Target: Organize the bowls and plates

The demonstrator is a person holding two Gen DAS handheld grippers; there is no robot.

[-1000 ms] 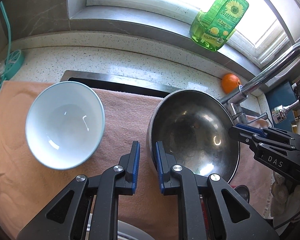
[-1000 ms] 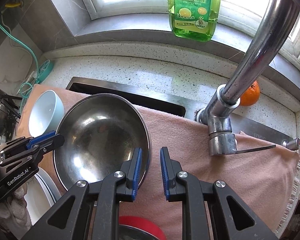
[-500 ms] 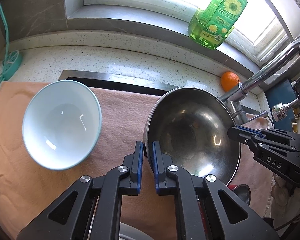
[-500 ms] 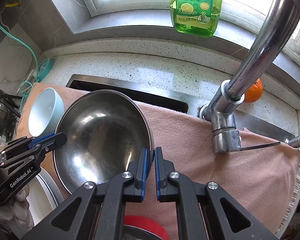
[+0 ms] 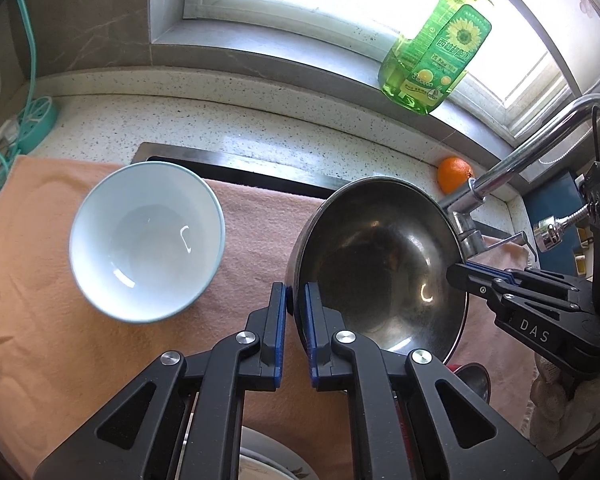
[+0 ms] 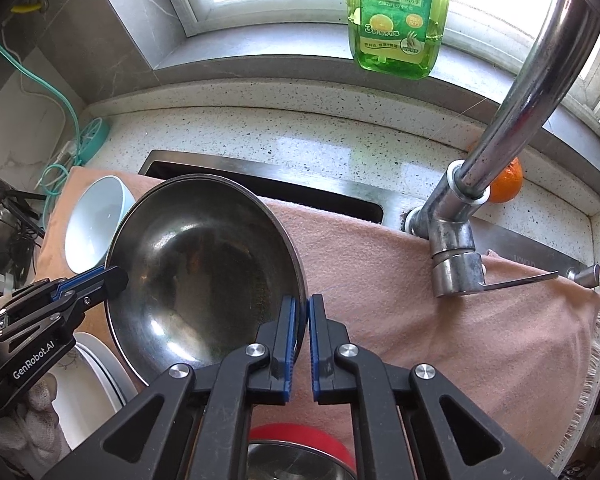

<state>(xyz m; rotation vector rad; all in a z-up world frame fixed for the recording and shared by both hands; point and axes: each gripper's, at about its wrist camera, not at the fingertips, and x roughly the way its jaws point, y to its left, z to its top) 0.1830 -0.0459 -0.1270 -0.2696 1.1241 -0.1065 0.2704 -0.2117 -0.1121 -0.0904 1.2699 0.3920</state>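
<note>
Steel bowl (image 5: 380, 268) sits over the pink towel (image 5: 80, 340) in your left view, its near rim pinched in your left gripper (image 5: 296, 300); the blue bowl (image 5: 146, 240) stands just beside it. In your right view, your right gripper (image 6: 303, 312) clamps the opposite rim, near the tap (image 6: 456, 252).

right gripper (image 6: 303, 304) clamps steel bowl (image 6: 204, 272) rim | left gripper (image 6: 116, 276) grips opposite rim | above pink towel (image 6: 420, 300)
</note>
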